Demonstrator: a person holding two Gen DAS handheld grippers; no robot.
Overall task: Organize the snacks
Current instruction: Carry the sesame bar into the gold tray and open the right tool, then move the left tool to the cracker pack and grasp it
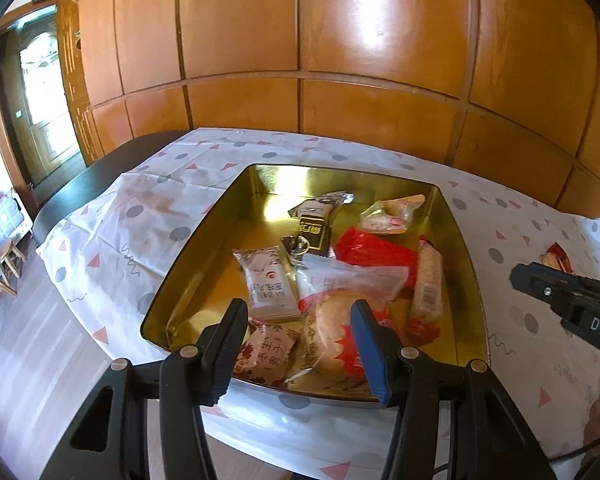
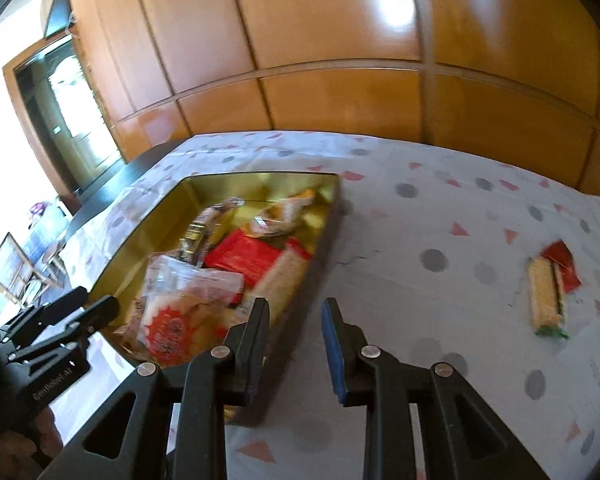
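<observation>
Gold metal tin (image 1: pixel 256 184) sits mid-bench on the dotted white cloth (image 1: pixel 148 232), holding most wrapped snacks. One cracker packet with red wrapper (image 2: pixel 548 296) lies alone toward the bench's right edge, probably next to collect. Left hand-held gripper (image 1: pixel 300 344) spread, empty, above the tin's near edge. Right hand-held gripper (image 2: pixel 296 344) narrowly parted, gripping nothing, beside the tin.

Left claw (image 1: pixel 298 346) gapes empty — right claw (image 2: pixel 296 346) narrower, also empty, both angled downward.
</observation>
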